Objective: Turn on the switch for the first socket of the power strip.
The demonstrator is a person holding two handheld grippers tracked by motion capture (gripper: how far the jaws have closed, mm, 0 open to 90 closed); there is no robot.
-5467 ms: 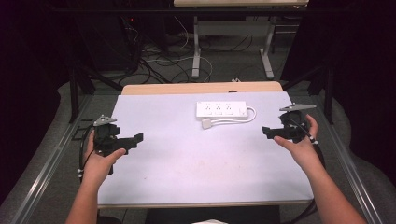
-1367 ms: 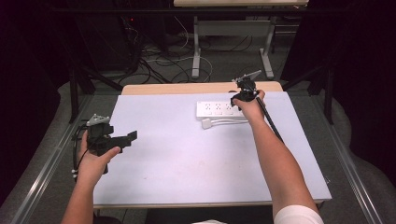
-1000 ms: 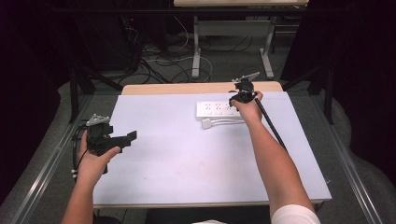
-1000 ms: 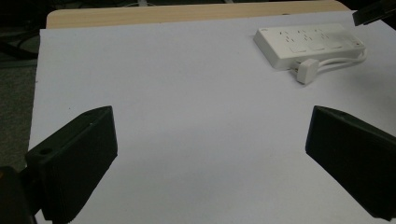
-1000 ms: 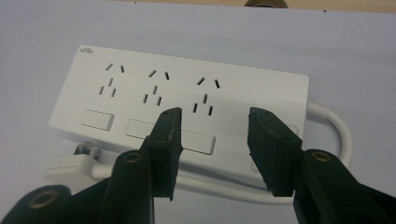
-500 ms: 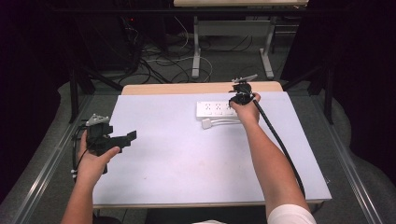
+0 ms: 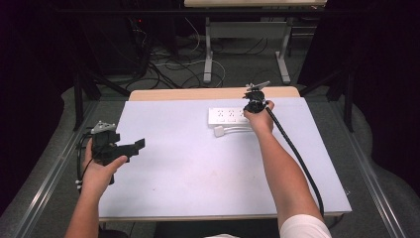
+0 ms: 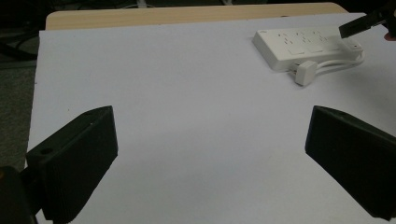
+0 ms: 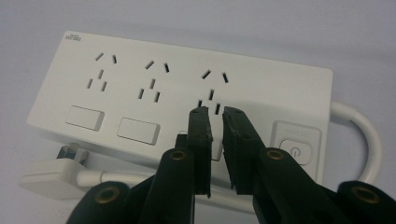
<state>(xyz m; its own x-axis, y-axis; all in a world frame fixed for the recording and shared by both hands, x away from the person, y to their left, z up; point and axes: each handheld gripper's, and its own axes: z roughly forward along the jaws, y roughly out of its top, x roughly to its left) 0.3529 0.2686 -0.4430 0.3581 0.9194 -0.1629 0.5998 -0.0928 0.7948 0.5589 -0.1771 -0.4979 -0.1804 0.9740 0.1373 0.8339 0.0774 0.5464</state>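
Note:
A white power strip (image 7: pixel 225 115) (image 8: pixel 303 44) (image 9: pixel 140 88) lies flat at the back of the table, with three socket groups, rocker switches and a power button (image 9: pixel 295 150). Its white plug (image 7: pixel 218 131) (image 8: pixel 306 73) (image 9: pixel 46 179) rests beside it on the looped cord. My right gripper (image 7: pixel 249 105) (image 9: pixel 215 112) is just above the strip's right end. Its jaws are almost together, with nothing between them, and hang over the third switch. One of its jaws also shows in the left gripper view (image 8: pixel 369 23). My left gripper (image 7: pixel 141 144) (image 8: pixel 212 116) hovers wide open over the table's left side.
A pale sheet (image 7: pixel 198 163) covers the wooden table (image 7: pixel 163 94). The right gripper's black cable (image 7: pixel 297 158) trails along the forearm to the front right edge. On the floor behind are desk legs and loose cables (image 7: pixel 208 59).
My right gripper travelled from the table's right side to the power strip and has edged slightly left over it during the last second. The left gripper has stayed put.

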